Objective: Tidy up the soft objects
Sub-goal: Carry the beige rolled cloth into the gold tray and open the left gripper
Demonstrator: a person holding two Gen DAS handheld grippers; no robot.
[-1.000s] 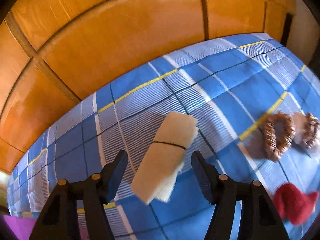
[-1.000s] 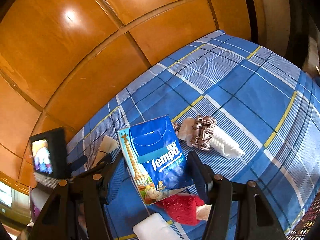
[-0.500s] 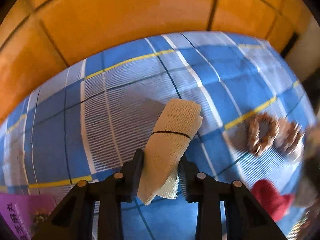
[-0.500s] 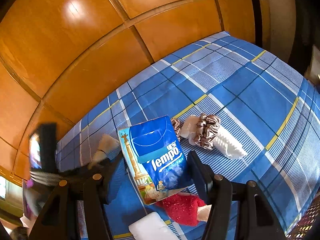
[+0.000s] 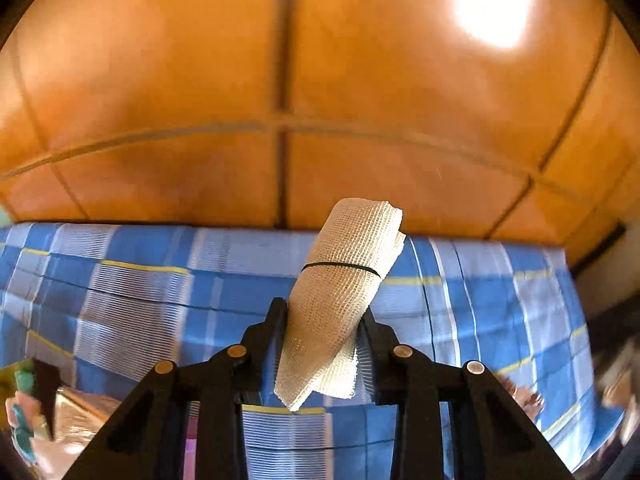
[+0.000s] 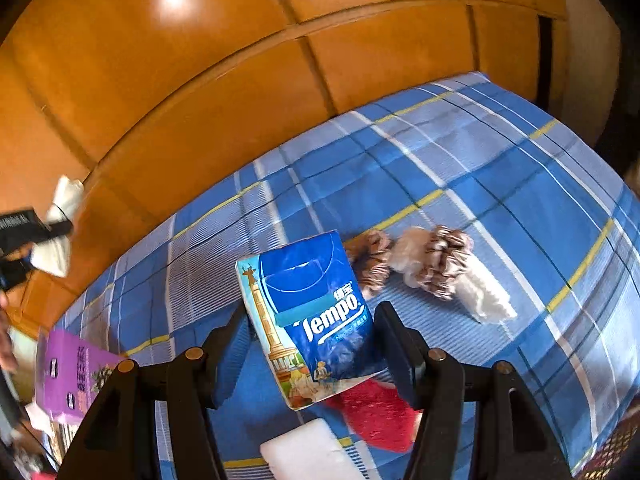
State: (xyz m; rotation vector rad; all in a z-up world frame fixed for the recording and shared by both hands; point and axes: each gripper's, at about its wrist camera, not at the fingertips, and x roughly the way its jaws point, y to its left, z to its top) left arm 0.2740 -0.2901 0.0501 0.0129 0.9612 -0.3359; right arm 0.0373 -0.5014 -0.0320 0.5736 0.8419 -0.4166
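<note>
My left gripper (image 5: 322, 316) is shut on a rolled cream mesh cloth (image 5: 340, 284) bound by a black band, held in the air above the blue plaid bed (image 5: 140, 288). It also shows at the far left of the right wrist view (image 6: 60, 216). My right gripper (image 6: 312, 336) is shut on a blue Tempo tissue pack (image 6: 312, 320) and holds it above the bed (image 6: 500, 184). Beyond the pack lie brown scrunchies (image 6: 432, 260) and a white cloth (image 6: 484, 296). A red soft item (image 6: 376, 412) and a white pad (image 6: 304, 456) lie below the pack.
An orange panelled wall (image 5: 280, 80) rises behind the bed. A purple box (image 6: 72, 376) stands at the bed's left edge. Shiny wrapped items (image 5: 80, 408) lie at the lower left of the left wrist view.
My left gripper closed on the mesh cloth roll and lifted it off the bed, swinging up and left. My right gripper kept hold of the tissue pack with little movement.
</note>
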